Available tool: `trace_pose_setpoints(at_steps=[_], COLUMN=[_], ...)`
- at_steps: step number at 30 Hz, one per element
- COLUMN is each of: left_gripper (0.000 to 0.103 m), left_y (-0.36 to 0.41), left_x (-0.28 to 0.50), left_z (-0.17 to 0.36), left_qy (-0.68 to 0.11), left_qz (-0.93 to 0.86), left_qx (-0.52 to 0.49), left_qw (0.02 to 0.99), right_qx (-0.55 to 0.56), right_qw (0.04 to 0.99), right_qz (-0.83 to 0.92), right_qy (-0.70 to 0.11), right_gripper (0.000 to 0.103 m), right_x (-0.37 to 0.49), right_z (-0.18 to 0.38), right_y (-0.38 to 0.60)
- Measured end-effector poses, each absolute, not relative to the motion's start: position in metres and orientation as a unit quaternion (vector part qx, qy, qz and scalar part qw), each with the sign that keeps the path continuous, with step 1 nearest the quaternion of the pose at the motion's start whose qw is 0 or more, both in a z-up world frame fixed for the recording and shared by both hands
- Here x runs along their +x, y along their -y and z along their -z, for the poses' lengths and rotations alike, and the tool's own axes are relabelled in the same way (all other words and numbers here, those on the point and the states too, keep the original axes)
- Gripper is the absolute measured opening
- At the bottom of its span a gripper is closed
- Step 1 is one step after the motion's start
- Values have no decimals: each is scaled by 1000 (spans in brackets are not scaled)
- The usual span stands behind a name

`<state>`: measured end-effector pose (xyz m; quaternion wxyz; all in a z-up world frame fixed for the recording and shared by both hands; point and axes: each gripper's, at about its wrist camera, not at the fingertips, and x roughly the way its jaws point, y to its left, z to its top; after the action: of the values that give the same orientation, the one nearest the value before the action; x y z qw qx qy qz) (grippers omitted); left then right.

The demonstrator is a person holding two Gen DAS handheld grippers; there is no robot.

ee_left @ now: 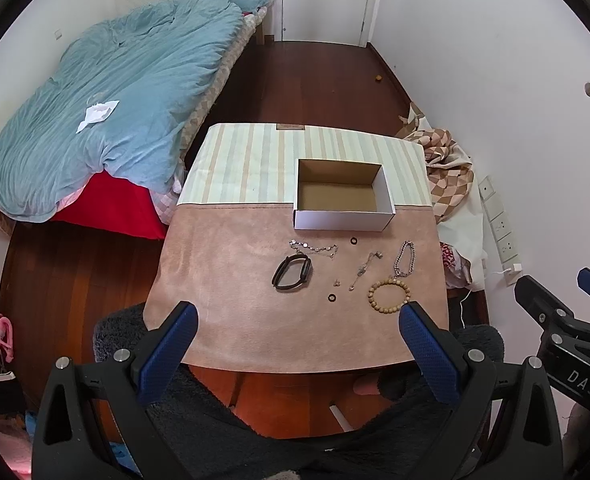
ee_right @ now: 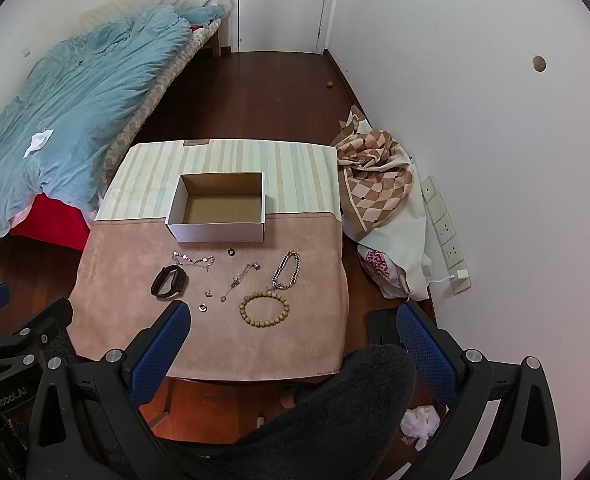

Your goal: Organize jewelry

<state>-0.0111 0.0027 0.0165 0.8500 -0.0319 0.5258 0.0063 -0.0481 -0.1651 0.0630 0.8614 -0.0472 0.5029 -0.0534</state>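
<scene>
Both claws hang above the near edge of the small table, jaws spread wide and gripping nothing. Ahead of the left gripper, going left to right, lie a black smart band, a thin silver chain bracelet just beyond it, a small dark ring, a slim pendant chain, a chunky silver link bracelet and a wooden bead bracelet close to its right finger. Farther ahead sits the open, empty cardboard box. From the right gripper, the bead bracelet lies just ahead between the fingers and the smart band ahead-left. A bed with a blue duvet lies far left.
</scene>
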Motion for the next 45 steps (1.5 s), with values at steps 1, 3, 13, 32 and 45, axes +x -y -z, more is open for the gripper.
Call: trace_pose_setpoints(at_steps=[1,3,13,32,45], left_gripper=[103,103,103,103,103], left_y=[-3,-4,-9,-11,-24], left_x=[-11,-13,-5,84,106], left_z=[-17,-17,-10,155,198], left_qy=[-525,-524,-519,-617,-646], left_qz=[-6,-6,-17,-53,-75], left_qx=[-32,-33,-36,38,39], left_qw=[850,851,854,785,759], right_qx=[-47,-47,-35,37,77], right_qw=[862,862,866,748,716], right_qz=[53,53,59,150,120], right_qy=[-502,-501,-496,-646,-683], right_gripper=[103,103,103,91,45], right_x=[-48,-48,-43,44,57], right_z=[-63,-64,-59,173,249], right_y=[165,165,168,228,217])
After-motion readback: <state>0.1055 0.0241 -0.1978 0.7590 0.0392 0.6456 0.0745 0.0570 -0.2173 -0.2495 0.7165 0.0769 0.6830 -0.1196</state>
